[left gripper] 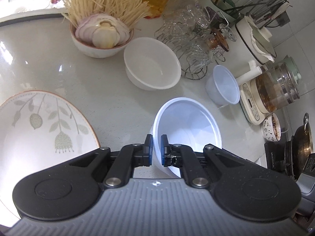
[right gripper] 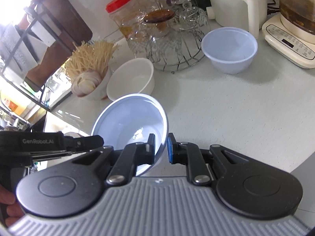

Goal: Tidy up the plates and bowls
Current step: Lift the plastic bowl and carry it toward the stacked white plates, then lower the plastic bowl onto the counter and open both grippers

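A pale blue-white plastic bowl (left gripper: 189,122) hangs tilted above the grey counter (left gripper: 110,90). My left gripper (left gripper: 157,149) is shut on its near rim, one pad inside and one outside. In the right wrist view the same kind of bowl (right gripper: 128,122) is pinched at its rim by my right gripper (right gripper: 161,147), also shut. The left gripper's black body (right gripper: 39,141) reaches in toward that bowl from the left. A white ceramic bowl (left gripper: 151,64) (right gripper: 132,76) and a smaller plastic bowl (left gripper: 224,86) (right gripper: 230,47) stand further back. A floral plate (left gripper: 39,125) lies at the left.
A bowl of onion slices and dry noodles (left gripper: 100,37) (right gripper: 88,82) sits at the back left. A wire rack of glasses (left gripper: 193,45) (right gripper: 169,39), a glass kettle on its base (left gripper: 275,90) (right gripper: 291,19) and a white pot (right gripper: 234,2) line the back. A stove with a pan (left gripper: 301,149) is at the right.
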`<state>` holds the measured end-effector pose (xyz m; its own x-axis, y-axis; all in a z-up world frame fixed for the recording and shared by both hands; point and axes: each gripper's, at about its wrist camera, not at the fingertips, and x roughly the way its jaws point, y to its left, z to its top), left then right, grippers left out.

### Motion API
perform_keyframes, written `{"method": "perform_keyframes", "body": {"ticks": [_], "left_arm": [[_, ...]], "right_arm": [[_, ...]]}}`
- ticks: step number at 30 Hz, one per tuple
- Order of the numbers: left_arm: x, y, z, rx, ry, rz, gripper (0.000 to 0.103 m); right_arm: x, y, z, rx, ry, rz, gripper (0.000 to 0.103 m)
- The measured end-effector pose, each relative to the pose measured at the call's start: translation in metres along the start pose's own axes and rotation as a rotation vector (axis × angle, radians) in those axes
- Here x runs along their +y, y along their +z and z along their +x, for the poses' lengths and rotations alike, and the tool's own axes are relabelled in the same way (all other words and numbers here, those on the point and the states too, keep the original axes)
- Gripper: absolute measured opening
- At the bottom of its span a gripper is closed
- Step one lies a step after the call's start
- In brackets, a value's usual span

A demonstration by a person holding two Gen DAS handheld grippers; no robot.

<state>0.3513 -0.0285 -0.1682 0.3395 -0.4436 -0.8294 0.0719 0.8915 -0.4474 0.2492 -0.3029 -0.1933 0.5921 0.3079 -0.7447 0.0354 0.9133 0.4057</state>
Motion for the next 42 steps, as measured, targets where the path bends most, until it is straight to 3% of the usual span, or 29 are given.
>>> {"method": "perform_keyframes", "body": {"ticks": [10,34,36,38,39,42], "left_arm": [[0.015,-0.015,0.016,0.028,-0.001,-0.037,0.009],[0.012,-0.015,0.036,0.067,0.047,-0.067,0.010],[0.012,-0.014,0.036,0.071,0.048,-0.066,0.014],[0.012,-0.015,0.034,0.068,0.050,-0.063,0.026],[0.011,-0.015,0.033,0.064,0.052,-0.060,0.032],[0.010,-0.013,0.029,0.069,0.049,-0.053,0.041]], "right_arm": [[0.001,-0.011,0.014,0.054,-0.034,-0.014,0.016],[-0.007,-0.012,0.038,0.128,-0.043,-0.018,0.018],[-0.007,-0.011,0.038,0.130,-0.040,-0.012,0.018],[-0.007,-0.011,0.039,0.136,-0.033,-0.006,0.018],[-0.008,-0.010,0.039,0.136,-0.029,-0.002,0.022],[-0.009,-0.009,0.036,0.113,-0.019,0.011,0.051]]}}
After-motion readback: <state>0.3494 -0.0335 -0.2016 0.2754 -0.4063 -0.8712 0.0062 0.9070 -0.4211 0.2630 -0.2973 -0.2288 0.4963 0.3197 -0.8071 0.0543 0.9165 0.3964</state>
